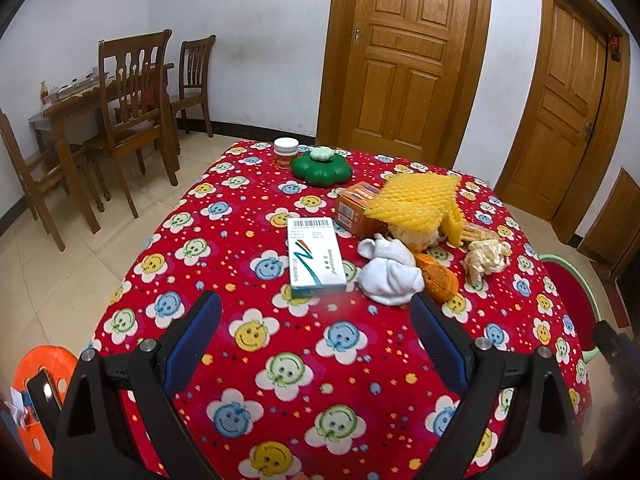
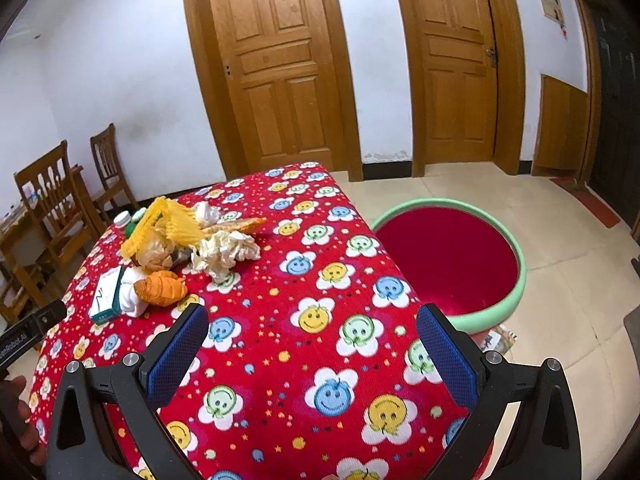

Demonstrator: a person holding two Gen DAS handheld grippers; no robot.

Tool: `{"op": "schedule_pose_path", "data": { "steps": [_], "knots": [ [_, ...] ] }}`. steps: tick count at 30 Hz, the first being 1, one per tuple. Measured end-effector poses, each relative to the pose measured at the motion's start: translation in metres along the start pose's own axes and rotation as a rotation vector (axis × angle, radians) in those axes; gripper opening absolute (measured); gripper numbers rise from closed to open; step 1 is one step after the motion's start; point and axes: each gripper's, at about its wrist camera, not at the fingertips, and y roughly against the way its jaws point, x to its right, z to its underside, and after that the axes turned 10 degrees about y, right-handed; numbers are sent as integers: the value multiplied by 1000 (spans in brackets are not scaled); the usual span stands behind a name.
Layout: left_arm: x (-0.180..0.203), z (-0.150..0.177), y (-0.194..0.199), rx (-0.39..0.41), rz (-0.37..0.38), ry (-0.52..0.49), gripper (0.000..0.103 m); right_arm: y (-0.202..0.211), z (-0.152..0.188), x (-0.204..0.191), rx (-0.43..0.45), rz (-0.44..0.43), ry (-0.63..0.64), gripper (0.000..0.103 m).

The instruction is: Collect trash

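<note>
Left wrist view. Your left gripper (image 1: 316,312): jaws spread wide, empty, hovering over the table (image 1: 248,360). Ahead of it, the trash pile:
- White box (image 1: 316,256), flat on the cloth, just left of the pile. Probably light, stiff card; take it across its narrow sides.
- White wad (image 1: 390,272), touching the box's right edge. Soft, crushable; pinch any raised fold.
- Yellow foam net (image 1: 416,200), lying over the orange box (image 1: 356,208). Likely featherweight and springy; close fully on an edge or it may slip.
- Crumpled tissue (image 1: 486,258), far right of the pile. Soft; grab the bulk.

Right wrist view. Your right gripper (image 2: 312,328): jaws spread wide, empty, above bare cloth.
- Tissue, nearest of the pile to this gripper, well ahead and left.
- Basin (image 2: 516,248), on the floor just right of the table; probably the drop point.
</note>
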Motion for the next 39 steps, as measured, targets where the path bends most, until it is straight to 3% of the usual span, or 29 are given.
{"op": "schedule_pose_path", "data": {
  "steps": [8,10,19,26,31,32,35,36,39],
  "knots": [
    [-15,-26,-24,-34,-39,-3,94,-20,-24,-15,18,-47,65,103],
    [-17,-31,-37,-58,-43,-8,94,-30,-32,-20,23,-101,90,103],
    [-10,-39,-102,-205,1,-11,90,-90,-55,-54,-109,-143,135,103],
    [-11,-39,-133,-241,12,-42,87,-131,-60,-72,-193,-118,142,103],
    [-13,-36,-143,-279,42,-28,78,-147,-58,-81,-229,-103,147,102],
    [-12,-35,-142,-269,42,-38,74,-148,-58,-82,-230,-100,144,100],
    [-11,-36,-142,-260,59,-43,60,-151,-57,-79,-238,-93,131,79],
    [-11,-36,-141,-258,64,-41,55,-153,-57,-78,-243,-102,122,69],
    [-14,-38,-139,-261,84,-14,55,-157,-55,-72,-263,-146,97,40]
  ]
}}
